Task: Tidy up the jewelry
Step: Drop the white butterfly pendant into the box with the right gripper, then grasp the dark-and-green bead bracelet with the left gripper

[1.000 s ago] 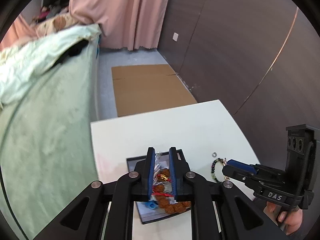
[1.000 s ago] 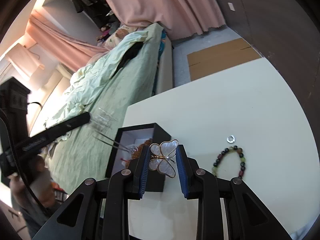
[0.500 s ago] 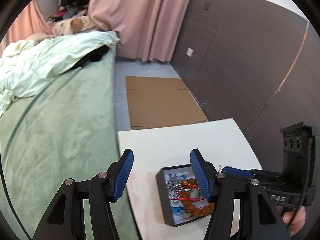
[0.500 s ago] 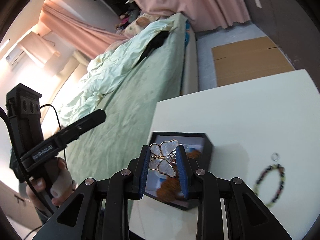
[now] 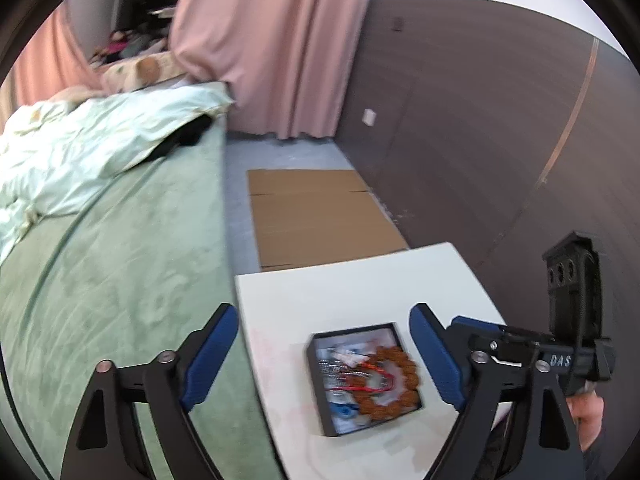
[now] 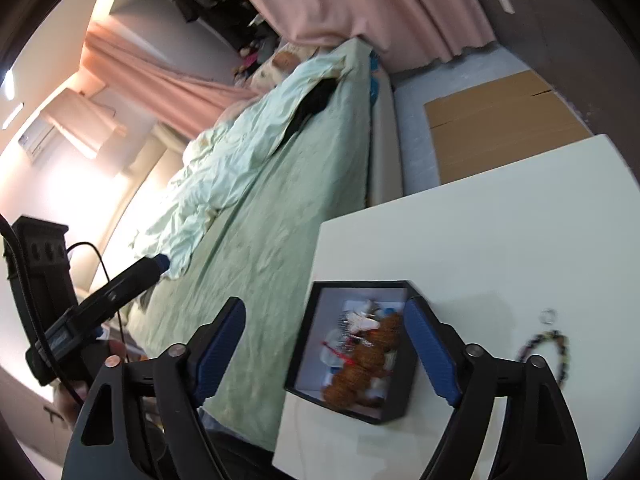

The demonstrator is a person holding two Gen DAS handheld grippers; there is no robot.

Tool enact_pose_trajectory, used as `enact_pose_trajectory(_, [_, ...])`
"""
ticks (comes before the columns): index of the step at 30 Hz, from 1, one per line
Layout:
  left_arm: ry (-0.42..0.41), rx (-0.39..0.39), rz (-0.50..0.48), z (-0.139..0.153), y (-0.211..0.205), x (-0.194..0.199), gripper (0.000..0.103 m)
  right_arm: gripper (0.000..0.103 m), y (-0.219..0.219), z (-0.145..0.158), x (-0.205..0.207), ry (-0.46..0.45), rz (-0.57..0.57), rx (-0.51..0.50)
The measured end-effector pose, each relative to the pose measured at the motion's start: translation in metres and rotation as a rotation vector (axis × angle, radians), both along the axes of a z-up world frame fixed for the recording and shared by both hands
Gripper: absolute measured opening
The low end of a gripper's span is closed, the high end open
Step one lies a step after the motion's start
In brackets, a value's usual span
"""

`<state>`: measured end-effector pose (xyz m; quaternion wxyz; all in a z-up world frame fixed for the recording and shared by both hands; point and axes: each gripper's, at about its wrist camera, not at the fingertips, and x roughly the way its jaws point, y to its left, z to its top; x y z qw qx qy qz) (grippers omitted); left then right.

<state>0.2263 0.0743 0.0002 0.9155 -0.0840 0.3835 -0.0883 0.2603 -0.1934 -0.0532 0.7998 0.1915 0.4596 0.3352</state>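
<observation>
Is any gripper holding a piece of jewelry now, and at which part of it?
Nothing is held. The left gripper and the right gripper are both opening with nothing between their pads; the jewelry lies in the black box.

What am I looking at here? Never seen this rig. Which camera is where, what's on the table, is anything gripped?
There is no robot: a person holds a two-finger gripper in each hand, and each carries a fisheye camera looking forward along its blue-padded fingers. The left wrist view shows the left gripper in the foreground, with the right gripper coming in from the right edge. The right wrist view shows the right gripper's own fingers, with the left gripper at the left.

On the white table stands an open black box holding jewelry, including a brown bead bracelet. Beside the box, on the bare table, lie a dark bead bracelet and a small ring.

Nothing is gripped: both pairs of jaws are opening, with nothing between the pads.
</observation>
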Motion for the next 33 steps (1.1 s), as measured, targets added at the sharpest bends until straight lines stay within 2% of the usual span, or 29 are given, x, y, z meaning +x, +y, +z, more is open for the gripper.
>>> enact_pose_trajectory(3, [0.025, 0.023, -0.048, -0.001, -0.025, 0.001, 0.090, 0.090, -0.020, 0.003, -0.003, 0.007, -0.014, 0.009])
enact_pose_trajectory(6, [0.035, 0.054, -0.083, -0.003, -0.045, 0.001, 0.090, 0.094, -0.039, 0.005, -0.005, 0.005, -0.038, -0.033])
enact_pose_trajectory(14, [0.077, 0.100, -0.147, -0.015, -0.101, 0.004, 0.090, 0.094, -0.092, -0.002, -0.008, 0.054, -0.125, -0.087])
enact_pose_trajectory(21, [0.135, 0.141, -0.203, -0.035, -0.152, 0.012, 0.090, 0.094, -0.149, -0.009, -0.014, 0.076, -0.217, -0.077])
enact_pose_trajectory(23, [0.155, 0.160, -0.225, -0.042, -0.167, 0.015, 0.085, 0.094, -0.162, -0.013, -0.014, 0.074, -0.240, -0.072])
enact_pose_trajectory(26, [0.199, 0.208, -0.241, -0.057, -0.188, 0.019, 0.072, 0.093, -0.180, -0.026, -0.009, 0.101, -0.277, -0.102])
enact_pose_trajectory(28, [0.242, 0.218, -0.251, -0.068, -0.198, 0.024, 0.063, 0.093, -0.188, -0.030, -0.007, 0.103, -0.288, -0.107])
enact_pose_trajectory(33, [0.320, 0.235, -0.251, -0.089, -0.216, 0.035, 0.050, 0.093, -0.198, -0.035, -0.003, 0.105, -0.292, -0.103])
